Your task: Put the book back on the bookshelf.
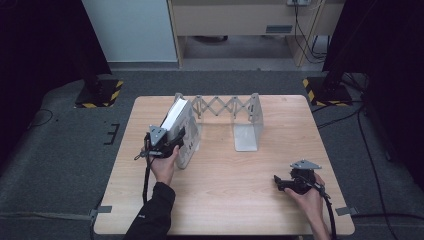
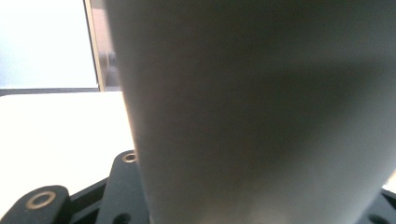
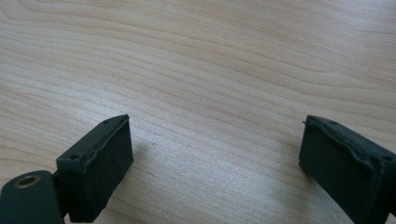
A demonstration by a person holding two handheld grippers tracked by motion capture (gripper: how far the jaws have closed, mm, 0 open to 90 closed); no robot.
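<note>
My left claw (image 1: 172,141) is clamped on a thick grey-covered book (image 1: 178,131), which stands tilted on the worktop (image 1: 220,200) at about ten o'clock from the worktop's middle in the high view. The book's white page block faces up and to the left, and its lower edge rests on the wood. In the left gripper view the book's grey cover (image 2: 261,116) sits right up against the camera, blurred, with the black base of my jaws showing at the bottom on either side of it, so the jaws are closed onto the book across its thickness. My left hand (image 1: 165,167) holds the claw from the six o'clock side of the book.

Just behind the book, toward twelve o'clock, stands an expanding metal book rack (image 1: 230,107) with a scissor lattice along its back. The book leans at the rack's left end plate, though I cannot tell whether they touch. The rack's right end plate (image 1: 248,131) stands upright, well apart from the book, at about one o'clock from the worktop's middle.

My right claw (image 3: 215,149) is wide open with nothing between the pads (image 3: 109,161). It hangs low over bare wood at about four o'clock on the worktop, pointing toward nine o'clock, well apart from the book and rack. My right hand (image 1: 307,197) cradles it from below.
</note>
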